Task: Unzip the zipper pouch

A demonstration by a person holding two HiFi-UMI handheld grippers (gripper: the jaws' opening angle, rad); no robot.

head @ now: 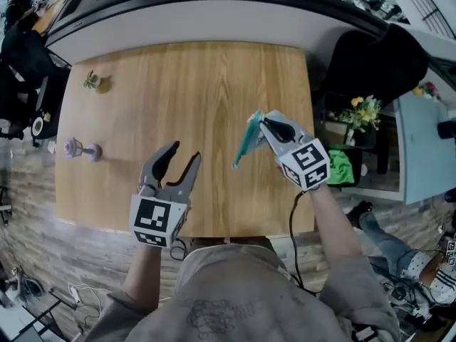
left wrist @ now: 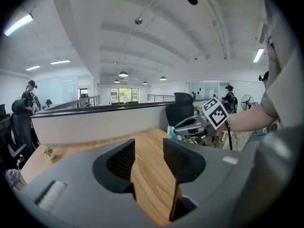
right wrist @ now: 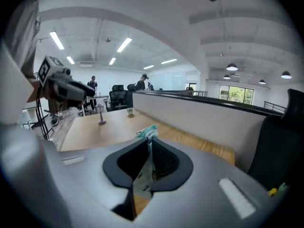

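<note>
The zipper pouch (head: 246, 143) is teal and clear, and it hangs edge-on over the right half of the wooden table (head: 178, 84). My right gripper (head: 262, 124) is shut on its top end and holds it off the wood. In the right gripper view the pouch (right wrist: 148, 131) is pinched between the two dark pads of that gripper (right wrist: 149, 146). My left gripper (head: 185, 152) hovers to the pouch's left with its jaws open and nothing between them. The left gripper view shows its open jaws (left wrist: 148, 151) over bare wood, with the right gripper (left wrist: 189, 125) off to the right.
A small potted plant (head: 92, 82) and a grey goblet-shaped ornament (head: 82, 149) stand near the table's left edge. A black chair (head: 370, 63), flowers (head: 363, 110) and a green object (head: 343, 167) sit beyond the right edge. A curved low wall runs behind the table.
</note>
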